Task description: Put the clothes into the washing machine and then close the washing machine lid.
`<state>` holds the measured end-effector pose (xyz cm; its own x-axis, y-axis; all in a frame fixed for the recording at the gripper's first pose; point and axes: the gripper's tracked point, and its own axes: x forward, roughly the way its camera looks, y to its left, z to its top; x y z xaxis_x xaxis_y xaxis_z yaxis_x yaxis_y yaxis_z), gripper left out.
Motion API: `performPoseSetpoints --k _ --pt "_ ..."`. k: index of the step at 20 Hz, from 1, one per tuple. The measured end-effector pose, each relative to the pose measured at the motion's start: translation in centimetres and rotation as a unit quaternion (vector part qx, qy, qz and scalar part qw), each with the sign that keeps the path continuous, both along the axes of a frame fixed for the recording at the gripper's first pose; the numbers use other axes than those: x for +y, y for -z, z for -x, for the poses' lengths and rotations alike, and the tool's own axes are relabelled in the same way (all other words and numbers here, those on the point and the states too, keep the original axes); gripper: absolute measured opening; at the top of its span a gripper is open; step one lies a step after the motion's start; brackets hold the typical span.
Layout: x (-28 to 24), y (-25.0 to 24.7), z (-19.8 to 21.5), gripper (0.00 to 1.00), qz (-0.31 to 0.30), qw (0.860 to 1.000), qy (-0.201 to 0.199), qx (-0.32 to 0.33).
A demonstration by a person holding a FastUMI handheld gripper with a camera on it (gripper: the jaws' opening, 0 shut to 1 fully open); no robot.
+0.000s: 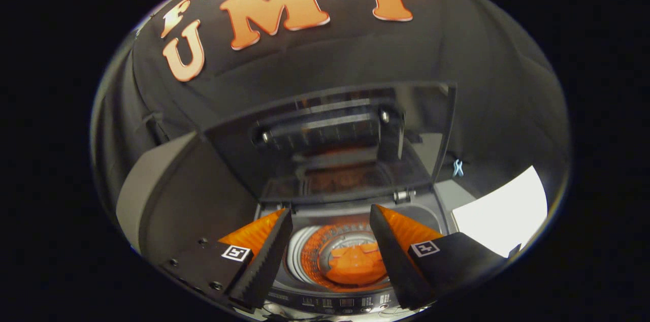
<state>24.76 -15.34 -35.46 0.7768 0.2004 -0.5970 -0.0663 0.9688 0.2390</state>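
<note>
Gripper (pixel 330 240) spread wide, 2 fingers well apart, nothing between them, touching nothing. Control panel (pixel 345 303) of washing machine just below fingertips. Between fingers, drum (pixel 317 261) open to view; orange shape (pixel 355 263) lies at its bottom, clothes or drum part cannot tell. Beyond fingers, hinge (pixel 403 195) at rear rim. Lid (pixel 335 139) stands raised, dark glossy panel tilted back, reflecting drum. White sheet (pixel 500 215) beside machine on right. Black cloth wall (pixel 482 58) behind.
</note>
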Motion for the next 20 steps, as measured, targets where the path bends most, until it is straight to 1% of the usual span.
performPoseSetpoints --k 3,6,8,10,12,14,15,18,20 --pt "0.2 -4.8 -2.8 0.99 -0.011 0.999 -0.001 -0.044" --pt "-0.4 -7.6 -6.3 0.99 0.005 0.997 -0.001 -0.079" --pt "-1.0 -7.9 -9.5 0.98 0.023 0.995 0.011 -0.098" --pt "-1.3 -7.3 -11.7 0.98 0.035 0.995 0.016 -0.097" --pt "-0.7 -5.9 -12.5 0.99 0.032 0.997 0.011 -0.073" --pt "-0.5 -5.7 -13.1 0.99 0.034 0.996 0.016 -0.076" --pt "-0.2 -5.6 -12.9 0.99 0.036 0.996 0.013 -0.076" --pt "-0.1 -5.1 -11.7 0.99 0.074 0.994 0.003 -0.08" --pt "-0.1 -5.4 -10.9 1.0 0.066 0.993 0.018 -0.092"
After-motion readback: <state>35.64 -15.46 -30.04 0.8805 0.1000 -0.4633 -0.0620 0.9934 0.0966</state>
